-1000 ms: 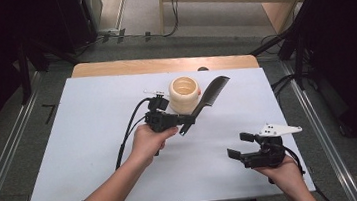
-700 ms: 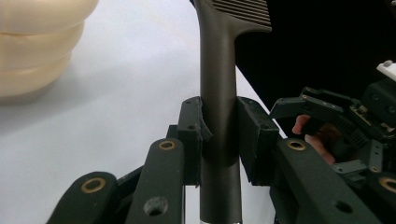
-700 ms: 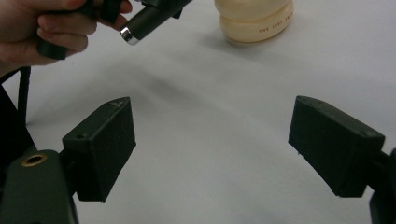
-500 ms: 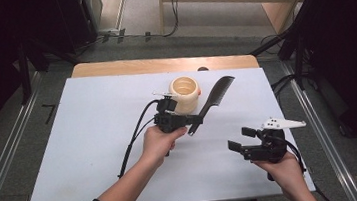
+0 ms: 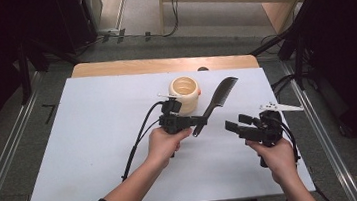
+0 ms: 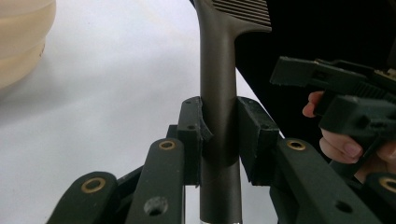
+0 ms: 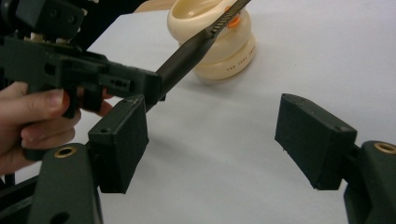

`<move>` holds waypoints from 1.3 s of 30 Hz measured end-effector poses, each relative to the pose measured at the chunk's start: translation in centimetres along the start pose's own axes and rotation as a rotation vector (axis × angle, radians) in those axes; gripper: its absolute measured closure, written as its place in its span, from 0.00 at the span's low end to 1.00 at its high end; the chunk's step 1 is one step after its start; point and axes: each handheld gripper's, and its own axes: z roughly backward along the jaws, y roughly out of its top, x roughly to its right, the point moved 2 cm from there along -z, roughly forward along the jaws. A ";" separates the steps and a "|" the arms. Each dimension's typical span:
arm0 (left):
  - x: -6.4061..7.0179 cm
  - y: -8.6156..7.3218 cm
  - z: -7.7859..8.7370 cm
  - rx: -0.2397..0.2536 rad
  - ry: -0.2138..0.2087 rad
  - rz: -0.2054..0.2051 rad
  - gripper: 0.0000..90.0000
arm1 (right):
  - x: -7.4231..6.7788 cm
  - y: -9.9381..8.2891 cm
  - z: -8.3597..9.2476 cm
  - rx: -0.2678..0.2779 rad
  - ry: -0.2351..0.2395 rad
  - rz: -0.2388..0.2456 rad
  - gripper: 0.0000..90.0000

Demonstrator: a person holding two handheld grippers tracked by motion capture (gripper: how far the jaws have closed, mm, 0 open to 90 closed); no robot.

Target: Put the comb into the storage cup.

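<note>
My left gripper is shut on the handle of a dark comb, which it holds above the white mat. The comb's toothed end points away to the right, past a cream ribbed cup. In the left gripper view both pads clamp the comb handle. My right gripper hovers just right of the comb's handle end, pointing left at it. Its jaws stand open and have just been closing, with nothing between them. The comb and cup lie beyond them.
A white mat covers the table, with a strip of wooden tabletop at the far edge. The left gripper's cable trails across the mat. Metal rails run along the floor on both sides.
The left gripper carried the comb a little right and nearer. The right gripper rose and moved left toward the comb's handle, and its jaws narrowed.
</note>
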 end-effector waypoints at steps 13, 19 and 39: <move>0.2 -0.3 -0.6 0.020 -0.012 0.003 0.81 | -0.1 1.0 -1.8 0.009 -0.016 -0.040 0.29; 0.2 -0.4 -0.8 0.036 -0.009 0.006 0.81 | -0.1 1.5 -2.7 0.012 -0.032 -0.049 0.28; 0.2 -0.5 -1.3 0.052 -0.015 0.009 0.81 | -0.8 2.1 -5.6 0.009 -0.043 -0.086 0.34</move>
